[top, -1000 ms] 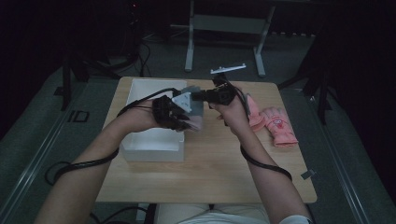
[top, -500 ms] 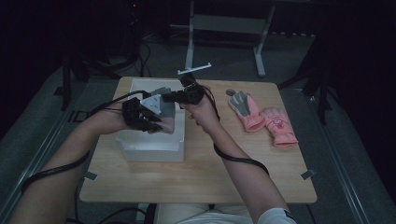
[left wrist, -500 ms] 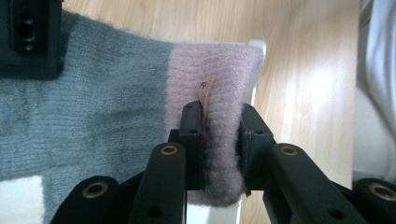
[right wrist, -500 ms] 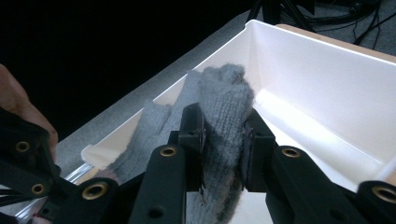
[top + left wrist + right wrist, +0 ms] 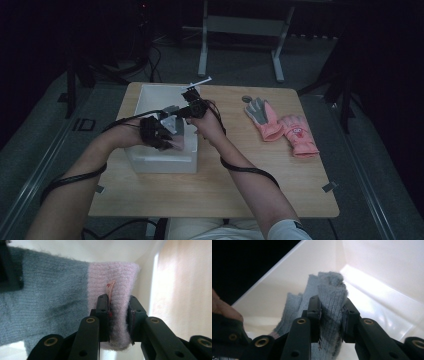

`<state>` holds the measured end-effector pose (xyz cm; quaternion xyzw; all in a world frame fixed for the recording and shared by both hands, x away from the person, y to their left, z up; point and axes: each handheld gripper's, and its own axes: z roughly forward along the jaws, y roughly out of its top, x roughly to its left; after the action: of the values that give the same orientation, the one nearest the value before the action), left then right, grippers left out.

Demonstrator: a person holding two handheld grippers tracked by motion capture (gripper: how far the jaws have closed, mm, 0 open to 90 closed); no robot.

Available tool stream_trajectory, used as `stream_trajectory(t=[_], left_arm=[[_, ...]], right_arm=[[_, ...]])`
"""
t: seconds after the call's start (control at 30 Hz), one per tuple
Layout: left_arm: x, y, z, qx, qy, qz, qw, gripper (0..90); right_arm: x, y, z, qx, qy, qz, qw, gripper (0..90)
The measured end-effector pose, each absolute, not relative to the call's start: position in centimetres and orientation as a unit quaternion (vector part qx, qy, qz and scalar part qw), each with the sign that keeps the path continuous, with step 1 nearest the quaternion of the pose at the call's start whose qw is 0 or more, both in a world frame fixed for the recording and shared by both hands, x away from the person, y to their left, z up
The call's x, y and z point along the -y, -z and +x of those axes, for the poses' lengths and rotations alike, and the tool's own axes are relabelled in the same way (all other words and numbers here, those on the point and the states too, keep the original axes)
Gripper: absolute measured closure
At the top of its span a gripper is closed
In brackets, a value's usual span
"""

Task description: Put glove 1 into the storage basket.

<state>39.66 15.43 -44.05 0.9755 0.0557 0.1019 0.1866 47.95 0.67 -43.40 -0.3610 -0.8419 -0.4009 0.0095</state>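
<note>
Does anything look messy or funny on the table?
Nothing stands out. The knit glove is held over the white box by both grippers, and two pink gloves lie loosely overlapped on the table, slightly askew.

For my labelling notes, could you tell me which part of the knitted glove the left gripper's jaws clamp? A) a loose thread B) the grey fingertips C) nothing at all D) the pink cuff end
D: in the left gripper view the left gripper pinches the pink cuff of the glove, beside a small tag.
</note>
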Motion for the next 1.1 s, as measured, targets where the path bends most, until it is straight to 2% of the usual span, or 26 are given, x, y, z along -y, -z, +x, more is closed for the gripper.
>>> stream_trajectory(t=[0.07, 0.13, 0.17, 0.23, 0.53, 0.6, 0.63, 0.77, 0.9, 1.0, 1.1], left_arm=[[-15.0, 44.8, 40.4, -0.061, -0.101, 0.977, 0.178, 74.5], [-14.8, 45.2, 40.9, -0.059, -0.096, 0.979, 0.167, 74.4], [-14.4, 46.1, 41.7, -0.062, -0.088, 0.984, 0.144, 74.4], [-13.9, 47.2, 42.5, -0.068, -0.059, 0.988, 0.129, 74.2], [-13.2, 49.2, 43.3, -0.062, -0.046, 0.991, 0.111, 72.9], [-13.2, 49.2, 43.3, -0.067, -0.048, 0.991, 0.108, 70.6], [-13.2, 49.2, 43.3, -0.071, -0.048, 0.991, 0.104, 63.5], [-13.5, 48.3, 43.0, -0.083, -0.054, 0.989, 0.111, 53.4], [-14.1, 46.7, 42.6, -0.099, -0.07, 0.984, 0.132, 52.2], [-14.3, 45.7, 42.1, -0.114, -0.079, 0.979, 0.147, 52.2], [-14.3, 44.9, 41.6, -0.118, -0.078, 0.978, 0.153, 52.5]], right_arm=[[-0.6, 43.9, 48.4, 0.843, 0.392, -0.369, 0.002, 65.0], [-0.3, 44.0, 48.6, 0.838, 0.393, -0.378, -0.003, 63.8], [0.6, 43.9, 49.0, 0.828, 0.402, -0.392, 0.006, 59.0], [1.4, 43.6, 49.1, 0.824, 0.404, -0.396, -0.004, 58.1], [5.4, 42.4, 48.6, 0.81, 0.43, -0.399, -0.012, 53.2], [5.9, 42.2, 48.4, 0.81, 0.433, -0.395, -0.016, 52.0], [6.8, 42.0, 48.0, 0.809, 0.436, -0.393, -0.02, 50.2], [8.6, 41.4, 47.0, 0.812, 0.441, -0.381, -0.034, 44.0], [10.7, 41.0, 45.4, 0.82, 0.443, -0.359, -0.053, 34.9], [12.7, 41.2, 44.2, 0.819, 0.452, -0.35, -0.042, 27.4], [14.3, 41.7, 43.4, 0.818, 0.456, -0.348, -0.045, 23.7]])
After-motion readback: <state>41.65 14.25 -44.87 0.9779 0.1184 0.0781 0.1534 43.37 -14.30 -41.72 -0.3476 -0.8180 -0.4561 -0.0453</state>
